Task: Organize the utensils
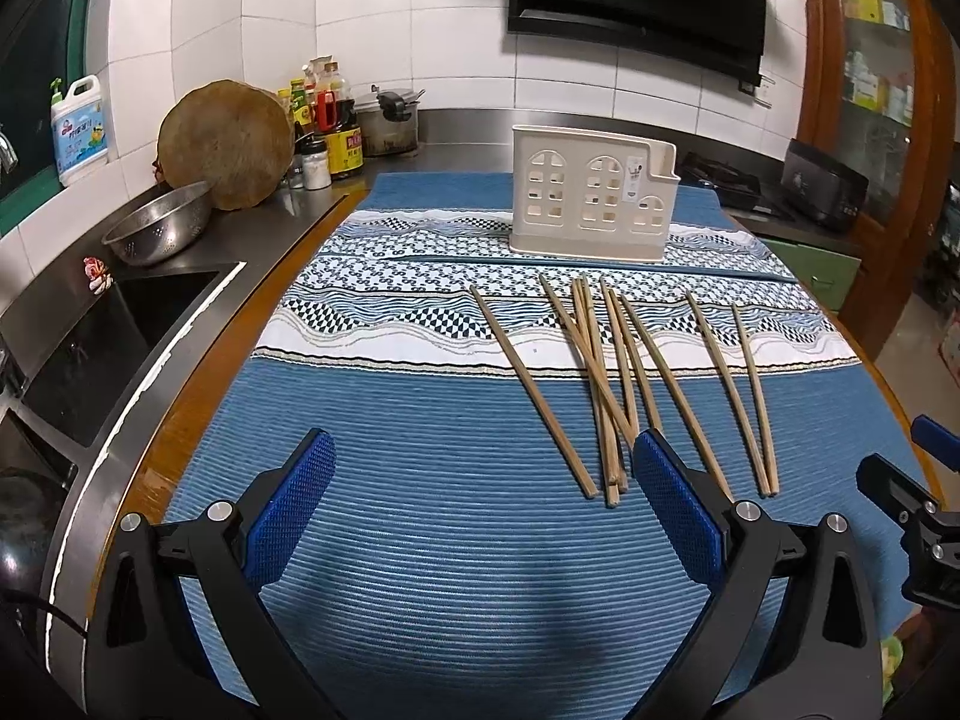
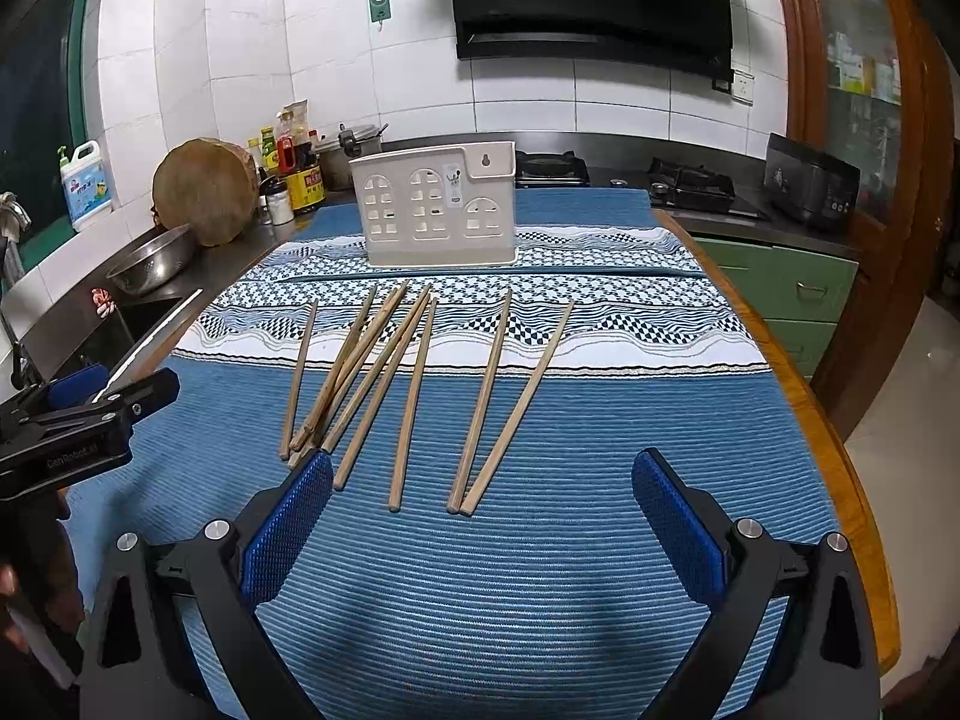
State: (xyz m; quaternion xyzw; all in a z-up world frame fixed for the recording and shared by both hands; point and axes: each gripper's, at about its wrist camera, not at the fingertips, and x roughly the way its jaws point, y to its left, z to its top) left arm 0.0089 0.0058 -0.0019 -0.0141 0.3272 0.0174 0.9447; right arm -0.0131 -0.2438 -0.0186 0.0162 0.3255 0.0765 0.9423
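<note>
Across the middle of the worktop, wooden chopsticks are lying loose on a blue patterned mat, some crossing. Toward the far edge a cream utensil holder is standing upright. Both the left tongs and right tongs are hovering spread wide, grasping nothing

Left gripper and right gripper side by side, low near the table's front edge, jaws spread wide, empty.
</note>
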